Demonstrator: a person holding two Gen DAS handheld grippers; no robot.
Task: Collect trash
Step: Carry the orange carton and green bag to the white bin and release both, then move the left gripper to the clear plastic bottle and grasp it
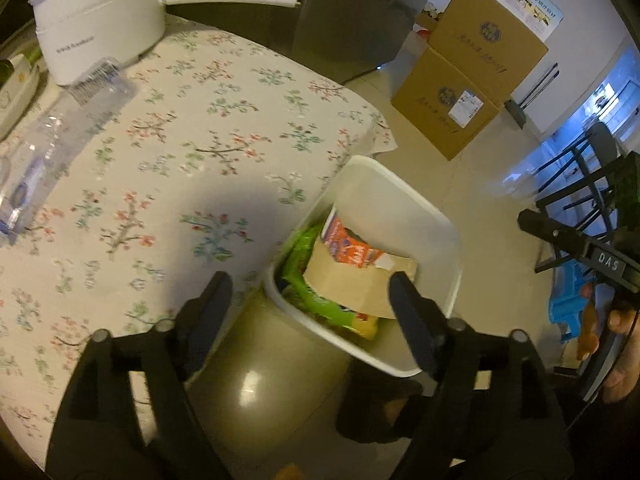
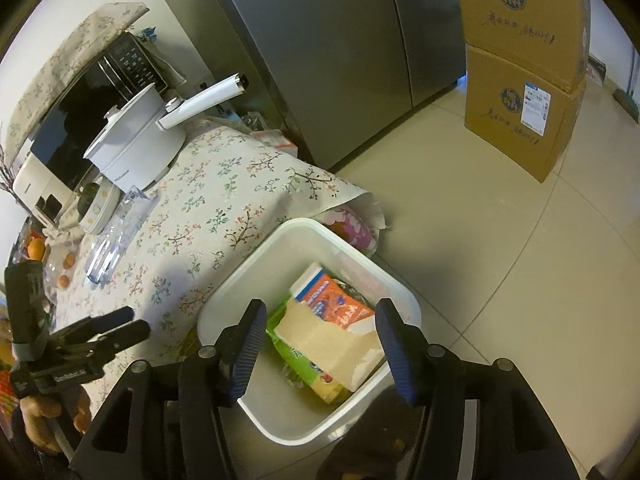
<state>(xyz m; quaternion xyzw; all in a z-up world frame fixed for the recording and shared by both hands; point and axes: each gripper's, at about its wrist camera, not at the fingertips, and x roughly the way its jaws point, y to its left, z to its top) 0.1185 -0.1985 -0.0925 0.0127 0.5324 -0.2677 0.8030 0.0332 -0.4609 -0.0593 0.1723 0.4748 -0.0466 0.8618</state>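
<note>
Black fingers of both grippers spread wide, empty, above white bin holding trash.

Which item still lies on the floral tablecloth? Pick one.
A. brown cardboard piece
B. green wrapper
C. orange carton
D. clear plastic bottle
D: the clear plastic bottle lies on the tablecloth by the white pot; the rest sit in the white bin.

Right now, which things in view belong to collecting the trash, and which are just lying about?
Belongs to the job:
white bin on the floor beside the table
orange carton, cardboard piece and green wrapper inside it
clear plastic bottle lying on the table, likely next
left gripper and right gripper, both open

Just lying about:
white pot
cardboard boxes
microwave
</note>
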